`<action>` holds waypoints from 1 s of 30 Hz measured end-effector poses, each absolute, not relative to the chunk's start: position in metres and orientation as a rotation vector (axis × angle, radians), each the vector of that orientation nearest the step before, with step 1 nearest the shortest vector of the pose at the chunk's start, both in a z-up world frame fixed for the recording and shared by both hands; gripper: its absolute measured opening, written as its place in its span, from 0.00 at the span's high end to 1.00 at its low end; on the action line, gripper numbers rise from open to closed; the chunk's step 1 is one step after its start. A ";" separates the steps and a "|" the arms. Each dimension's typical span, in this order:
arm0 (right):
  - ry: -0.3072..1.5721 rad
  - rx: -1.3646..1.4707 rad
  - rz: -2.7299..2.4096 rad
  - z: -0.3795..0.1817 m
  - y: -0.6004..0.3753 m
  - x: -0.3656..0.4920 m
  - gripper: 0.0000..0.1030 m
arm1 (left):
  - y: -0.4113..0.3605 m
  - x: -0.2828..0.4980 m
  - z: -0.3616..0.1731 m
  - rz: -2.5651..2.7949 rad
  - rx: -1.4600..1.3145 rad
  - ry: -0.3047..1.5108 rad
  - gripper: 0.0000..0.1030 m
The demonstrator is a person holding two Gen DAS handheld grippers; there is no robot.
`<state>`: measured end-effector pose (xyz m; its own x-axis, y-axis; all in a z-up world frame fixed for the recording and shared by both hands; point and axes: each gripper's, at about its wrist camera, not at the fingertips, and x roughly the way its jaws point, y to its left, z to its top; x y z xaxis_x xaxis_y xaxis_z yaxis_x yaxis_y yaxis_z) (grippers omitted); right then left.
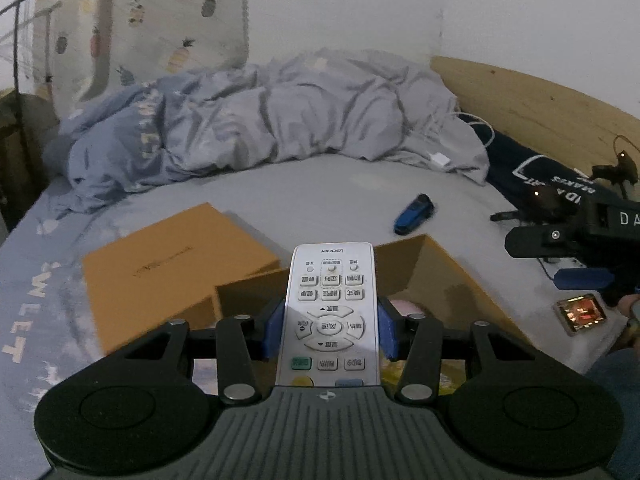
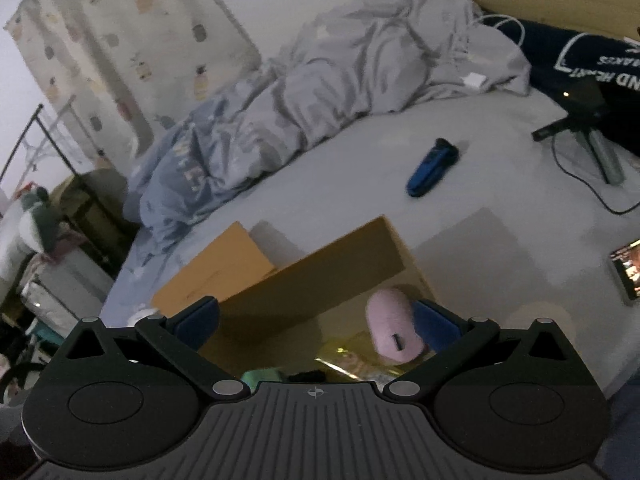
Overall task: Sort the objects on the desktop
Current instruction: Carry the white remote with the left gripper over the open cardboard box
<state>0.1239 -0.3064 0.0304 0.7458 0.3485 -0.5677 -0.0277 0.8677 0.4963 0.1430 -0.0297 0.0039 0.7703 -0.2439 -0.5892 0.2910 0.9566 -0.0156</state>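
My left gripper (image 1: 330, 320) is shut on a white remote control (image 1: 332, 304), its blue pads pressing both long sides. The remote hangs over an open brown cardboard box (image 1: 440, 276). A pink mouse (image 2: 394, 328) lies inside that box (image 2: 320, 280), right beside the right pad of my right gripper (image 2: 316, 312). That gripper stands wide open over the box, with the left pad far from the mouse. The mouse (image 1: 404, 306) peeks out past the remote. A blue and black handheld device (image 1: 414, 214) (image 2: 432, 168) lies on the bedsheet beyond the box.
The box lid (image 1: 176, 268) (image 2: 224, 268) lies left of the box. A crumpled grey duvet (image 1: 260, 120) fills the back of the bed. A lit phone (image 1: 582, 312) (image 2: 628, 272) and a small tripod with a cable (image 2: 592, 136) are at the right. Yellow and green items lie in the box.
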 end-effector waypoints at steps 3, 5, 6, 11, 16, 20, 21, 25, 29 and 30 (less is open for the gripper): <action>0.716 0.489 0.205 0.024 -0.315 0.125 0.00 | -0.040 0.144 -0.003 -0.301 0.071 0.647 0.53; 0.730 0.493 0.199 0.017 -0.319 0.128 0.00 | -0.046 0.146 -0.009 -0.309 0.071 0.664 0.53; 0.738 0.494 0.198 0.015 -0.320 0.129 0.00 | -0.049 0.147 -0.012 -0.311 0.072 0.673 0.53; 0.784 0.484 0.212 0.001 -0.319 0.135 0.00 | -0.059 0.153 -0.025 -0.315 0.067 0.714 0.53; 0.845 0.427 0.238 -0.015 -0.311 0.143 0.00 | -0.068 0.158 -0.037 -0.320 0.077 0.756 0.53; 0.883 0.376 0.272 -0.025 -0.303 0.152 0.00 | -0.074 0.164 -0.049 -0.317 0.073 0.791 0.53; 0.892 0.362 0.280 -0.027 -0.301 0.154 0.00 | -0.076 0.165 -0.052 -0.316 0.073 0.800 0.53; 0.924 0.329 0.304 -0.036 -0.295 0.161 0.00 | -0.081 0.171 -0.064 -0.320 0.068 0.835 0.53; 0.946 0.323 0.311 -0.046 -0.296 0.168 0.00 | -0.086 0.178 -0.077 -0.325 0.065 0.868 0.53; 0.950 0.321 0.312 -0.048 -0.297 0.170 0.00 | -0.087 0.181 -0.079 -0.326 0.065 0.875 0.53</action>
